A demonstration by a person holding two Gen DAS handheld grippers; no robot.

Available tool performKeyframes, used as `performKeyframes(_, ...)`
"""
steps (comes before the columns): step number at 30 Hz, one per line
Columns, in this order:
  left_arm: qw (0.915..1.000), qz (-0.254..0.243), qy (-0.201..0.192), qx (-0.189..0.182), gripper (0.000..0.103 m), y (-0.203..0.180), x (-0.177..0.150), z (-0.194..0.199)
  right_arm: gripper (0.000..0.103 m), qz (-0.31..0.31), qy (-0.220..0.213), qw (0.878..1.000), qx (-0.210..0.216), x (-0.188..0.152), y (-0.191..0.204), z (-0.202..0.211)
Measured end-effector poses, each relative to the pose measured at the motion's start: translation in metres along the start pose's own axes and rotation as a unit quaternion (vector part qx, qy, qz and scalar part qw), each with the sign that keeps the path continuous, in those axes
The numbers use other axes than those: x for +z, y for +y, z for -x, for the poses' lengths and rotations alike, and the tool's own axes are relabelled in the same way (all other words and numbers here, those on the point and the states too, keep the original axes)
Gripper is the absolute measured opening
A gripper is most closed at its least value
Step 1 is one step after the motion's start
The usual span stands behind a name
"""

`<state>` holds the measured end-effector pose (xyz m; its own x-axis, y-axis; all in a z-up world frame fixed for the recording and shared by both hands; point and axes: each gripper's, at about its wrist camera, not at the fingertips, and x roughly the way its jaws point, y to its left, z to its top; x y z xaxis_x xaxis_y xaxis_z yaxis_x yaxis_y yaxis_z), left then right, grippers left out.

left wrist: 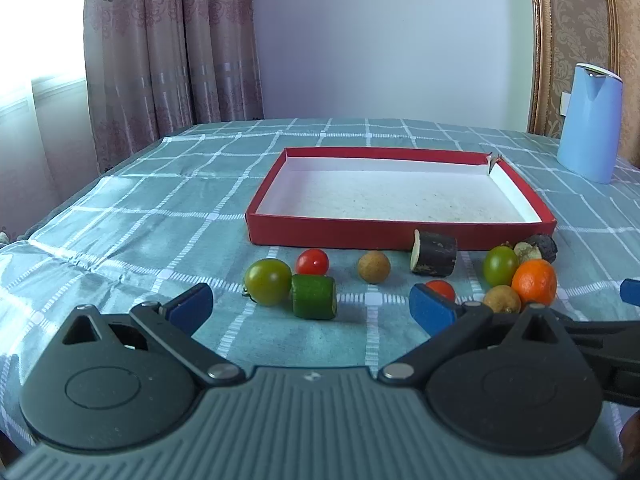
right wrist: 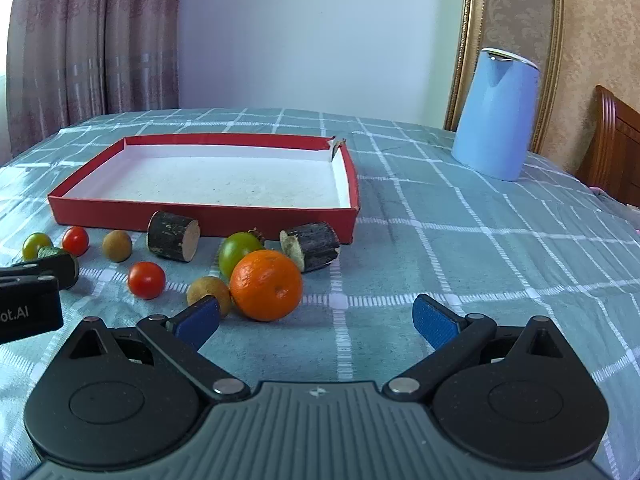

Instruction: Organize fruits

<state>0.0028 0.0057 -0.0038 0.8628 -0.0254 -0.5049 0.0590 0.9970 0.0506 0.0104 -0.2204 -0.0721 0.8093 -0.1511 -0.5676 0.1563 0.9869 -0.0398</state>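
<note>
Red tray, fruit outside

Desk under a teal checked cloth, red tray, blue jug, orange, tomatoes, cut dark pieces beside the tray.

This is a room in a home. Patterned curtains hang beside a bright window, and damask wallpaper sits behind a gilt frame. A checked cloth covers the tabletop, with a blue kettle on it and a carved wooden chair beside it
</note>
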Motion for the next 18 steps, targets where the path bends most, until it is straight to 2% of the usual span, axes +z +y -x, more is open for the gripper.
performKeyframes(9,0.9997,0.006,0.022,-0.004,0.103,0.003,-0.005,-0.009,0.103,-0.003,0.006,1.000,0.003,-0.002,-0.001,-0.003)
performKeyframes(18,0.9996,0.007,0.026,-0.002,0.103,0.004,-0.009,-0.013,0.103,-0.007,0.011,1.000,0.013,-0.007,-0.003,-0.007)
